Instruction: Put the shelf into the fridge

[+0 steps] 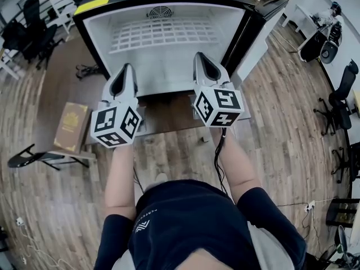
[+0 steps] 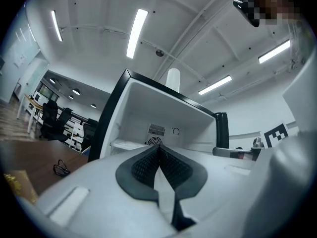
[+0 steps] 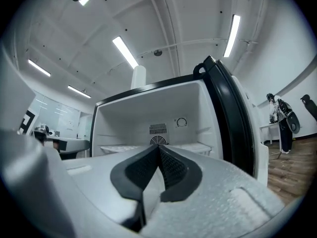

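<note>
Inspection of the open fridge [image 1: 174, 75]: the door [image 1: 256, 24] is standing wide to the right. The shelf [image 1: 163, 34], a white grid, is lying inside the cabinet. It is reaching from one side wall to the other, toward the back, just under the round fan grille [image 1: 160, 12]. In the right gripper view the shelf [image 3: 193, 147] appears to be sitting level on ledges at both walls; whether it is fully seated in them I cannot tell.

The left gripper [image 1: 126, 67] is hanging in front of the opening with its jaws pressed together and nothing between them. Its own view [image 2: 159, 150] is showing the ribbed pads meeting at the tips. The right gripper [image 1: 200, 56] is alongside it, likewise clenched on nothing, as its own view [image 3: 158, 150] is confirming. Neither tool is touching the shelf or the fridge; both are pointing into the cabinet from outside it.

Judgement: the placing appears to be done, as the shelf is resting in the fridge and both tools are free of it. At most a check of the seating is remaining. The door is standing open, though the task is not asking for it to be closed.
</note>
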`<state>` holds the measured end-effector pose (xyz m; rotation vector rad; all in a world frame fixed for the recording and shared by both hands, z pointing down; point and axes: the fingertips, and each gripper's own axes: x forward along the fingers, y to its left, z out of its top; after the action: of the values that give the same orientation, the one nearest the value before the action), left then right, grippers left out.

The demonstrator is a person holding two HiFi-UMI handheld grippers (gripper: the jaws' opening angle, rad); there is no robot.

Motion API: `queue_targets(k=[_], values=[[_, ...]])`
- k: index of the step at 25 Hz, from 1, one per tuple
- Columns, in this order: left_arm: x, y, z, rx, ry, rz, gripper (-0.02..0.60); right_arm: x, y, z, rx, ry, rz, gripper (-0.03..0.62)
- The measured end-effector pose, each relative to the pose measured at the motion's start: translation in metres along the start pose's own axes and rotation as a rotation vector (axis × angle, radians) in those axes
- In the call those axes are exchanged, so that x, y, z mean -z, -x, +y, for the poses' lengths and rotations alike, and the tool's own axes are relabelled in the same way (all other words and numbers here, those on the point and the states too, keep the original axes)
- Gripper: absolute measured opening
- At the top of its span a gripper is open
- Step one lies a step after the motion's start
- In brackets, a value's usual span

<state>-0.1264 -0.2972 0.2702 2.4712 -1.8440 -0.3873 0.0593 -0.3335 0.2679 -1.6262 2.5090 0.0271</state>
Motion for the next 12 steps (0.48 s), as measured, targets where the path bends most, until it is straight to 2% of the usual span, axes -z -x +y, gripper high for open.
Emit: queue_targets(k=[6,12], values=[[-0.005,0.015,-0.011,0.014,-0.033,0.008,0.0,-0.004,0.024,0.011,-0.021,0.025,-0.008,0.003],[-0.008,0.03,-0.022,0.021,-0.037,0.038,0.0,-0.004,0.044,0.018,-0.04,0.001,-0.016,0.002]])
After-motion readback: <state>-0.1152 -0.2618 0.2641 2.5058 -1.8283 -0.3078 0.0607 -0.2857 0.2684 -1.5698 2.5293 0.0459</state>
